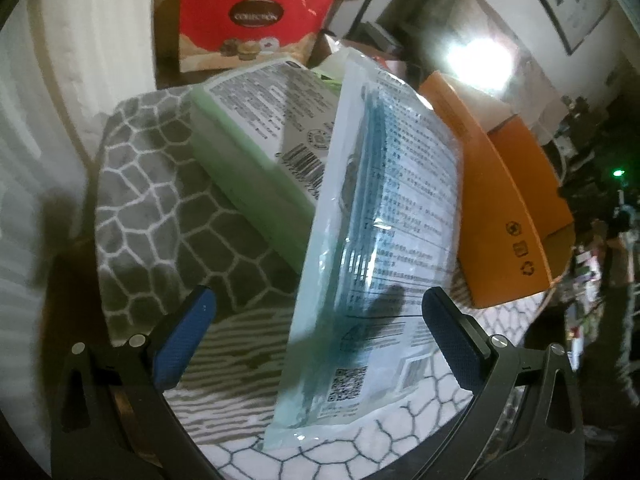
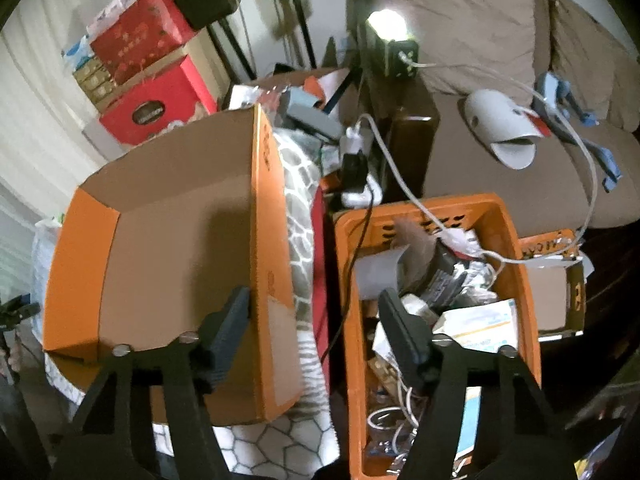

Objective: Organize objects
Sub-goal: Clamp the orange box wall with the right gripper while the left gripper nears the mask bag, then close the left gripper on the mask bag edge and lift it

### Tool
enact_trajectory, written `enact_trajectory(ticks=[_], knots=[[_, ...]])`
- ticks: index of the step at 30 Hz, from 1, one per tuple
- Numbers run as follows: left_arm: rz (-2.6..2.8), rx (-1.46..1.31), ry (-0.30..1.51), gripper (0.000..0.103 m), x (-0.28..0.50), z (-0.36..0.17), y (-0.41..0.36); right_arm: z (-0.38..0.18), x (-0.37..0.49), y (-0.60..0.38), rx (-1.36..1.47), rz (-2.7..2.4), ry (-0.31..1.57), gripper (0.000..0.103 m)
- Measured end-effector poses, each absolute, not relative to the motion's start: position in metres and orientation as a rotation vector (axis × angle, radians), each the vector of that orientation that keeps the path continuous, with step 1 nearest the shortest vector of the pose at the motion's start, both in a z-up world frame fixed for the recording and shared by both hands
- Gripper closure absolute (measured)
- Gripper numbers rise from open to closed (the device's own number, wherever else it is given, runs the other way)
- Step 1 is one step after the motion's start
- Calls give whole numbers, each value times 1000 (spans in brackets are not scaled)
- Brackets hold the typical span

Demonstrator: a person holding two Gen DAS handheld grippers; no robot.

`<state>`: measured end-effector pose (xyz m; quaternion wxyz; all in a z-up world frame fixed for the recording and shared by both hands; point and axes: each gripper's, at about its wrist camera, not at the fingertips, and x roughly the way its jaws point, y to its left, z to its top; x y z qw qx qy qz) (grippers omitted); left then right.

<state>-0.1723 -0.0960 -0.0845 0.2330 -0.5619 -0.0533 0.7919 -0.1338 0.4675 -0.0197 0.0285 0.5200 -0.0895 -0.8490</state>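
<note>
In the left wrist view a clear plastic packet (image 1: 376, 240) with printed text and blue contents lies tilted between a pale green box (image 1: 260, 136) and an orange cardboard box (image 1: 508, 200), all on a grey patterned cloth (image 1: 160, 208). My left gripper (image 1: 316, 332) is open, its blue fingers either side of the packet's near end, not touching it. In the right wrist view my right gripper (image 2: 312, 320) is open and empty above the orange cardboard box's (image 2: 176, 240) right wall. The box is empty. An orange plastic crate (image 2: 436, 300) full of clutter stands to the right.
Red gift boxes (image 1: 248, 20) stand behind; they also show in the right wrist view (image 2: 156, 108). White cables (image 2: 404, 184) and a power strip (image 2: 356, 160) run over the crate. A brown sofa (image 2: 520, 168) holds a white slipper (image 2: 504, 128). A lamp (image 2: 386, 24) glares.
</note>
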Motion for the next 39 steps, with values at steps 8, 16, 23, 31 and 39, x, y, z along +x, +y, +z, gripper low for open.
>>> enact_trajectory(ticks=[8, 16, 23, 31, 39], knots=[[2059, -1579, -151, 0, -184, -94, -90, -30, -142, 452, 1642, -2511, -267, 81], [2019, -1611, -52, 3, -189, -97, -79, -33, -143, 446, 1658, -2500, -239, 89], [1961, -1586, -107, 25, -192, -92, -82, -30, -144, 445, 1656, -2499, -239, 91], [1946, -1539, -98, 69, -183, -75, -73, -30, -145, 444, 1660, -2497, -242, 91], [2035, -1502, -140, 88, -165, -52, -60, -33, -145, 447, 1654, -2490, -262, 92]])
